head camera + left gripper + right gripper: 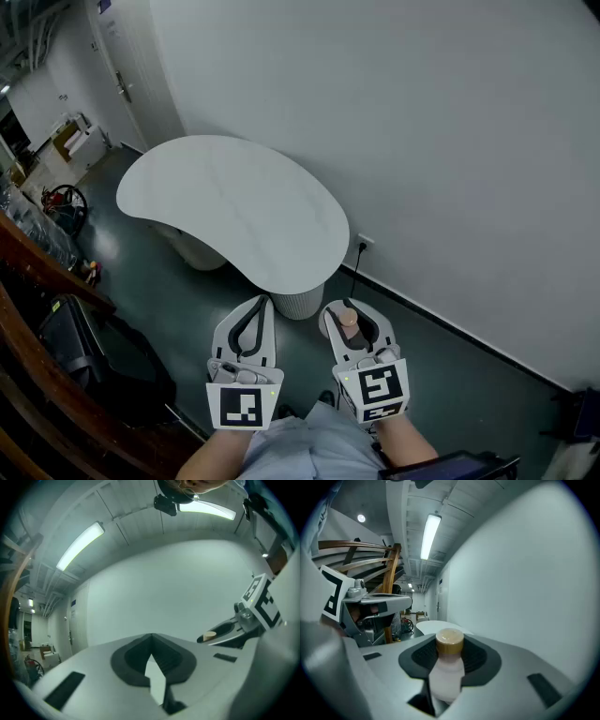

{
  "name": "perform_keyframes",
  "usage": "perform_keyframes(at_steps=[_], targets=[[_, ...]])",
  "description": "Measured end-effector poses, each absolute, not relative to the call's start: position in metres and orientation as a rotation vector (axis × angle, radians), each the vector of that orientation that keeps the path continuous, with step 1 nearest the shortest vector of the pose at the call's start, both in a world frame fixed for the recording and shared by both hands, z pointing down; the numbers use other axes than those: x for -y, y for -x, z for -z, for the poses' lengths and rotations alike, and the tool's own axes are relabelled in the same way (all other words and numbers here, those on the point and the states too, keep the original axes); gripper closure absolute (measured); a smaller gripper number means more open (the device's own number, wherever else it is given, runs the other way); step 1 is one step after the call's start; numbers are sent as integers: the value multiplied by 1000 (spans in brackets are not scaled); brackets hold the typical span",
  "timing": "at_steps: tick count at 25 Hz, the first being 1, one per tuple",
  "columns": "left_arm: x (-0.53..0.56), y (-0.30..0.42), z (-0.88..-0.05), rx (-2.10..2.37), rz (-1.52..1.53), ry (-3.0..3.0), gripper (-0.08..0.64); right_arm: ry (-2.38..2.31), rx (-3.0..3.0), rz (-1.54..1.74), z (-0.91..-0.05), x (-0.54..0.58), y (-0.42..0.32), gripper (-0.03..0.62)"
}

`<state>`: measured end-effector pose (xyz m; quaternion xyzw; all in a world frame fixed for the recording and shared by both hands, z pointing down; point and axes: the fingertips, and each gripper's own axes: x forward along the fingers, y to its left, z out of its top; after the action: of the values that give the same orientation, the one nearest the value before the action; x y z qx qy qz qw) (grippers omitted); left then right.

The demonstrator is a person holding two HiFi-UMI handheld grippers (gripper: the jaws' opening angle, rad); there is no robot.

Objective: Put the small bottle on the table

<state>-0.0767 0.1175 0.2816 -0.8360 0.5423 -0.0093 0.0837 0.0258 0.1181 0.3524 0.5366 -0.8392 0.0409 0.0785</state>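
Currently the small bottle (447, 667) stands upright, clamped in the right gripper (346, 315), with the table (234, 202) just beyond to the far left, while the left gripper (257, 309) is closed on nothing.

Left gripper (151, 638) closed, empty, right gripper (214, 633) holding small bottle (209, 636)

Looks like an office-building corridor: bare white wall (422, 141), dark floor (459, 370), wooden stair rail (392, 578), strip light (430, 535), kidney-shaped surface (234, 206).
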Motion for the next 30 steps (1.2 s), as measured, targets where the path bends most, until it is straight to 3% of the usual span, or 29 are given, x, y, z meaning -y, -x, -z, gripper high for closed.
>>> perform_keyframes(at_steps=[23, 30], targets=[[-66, 67, -303, -1749, 60, 2465, 558, -1523, 2531, -158, -372, -60, -47, 473], [-2, 81, -299, -1535, 217, 2361, 558, -1507, 2535, -164, -376, -1, -23, 474]])
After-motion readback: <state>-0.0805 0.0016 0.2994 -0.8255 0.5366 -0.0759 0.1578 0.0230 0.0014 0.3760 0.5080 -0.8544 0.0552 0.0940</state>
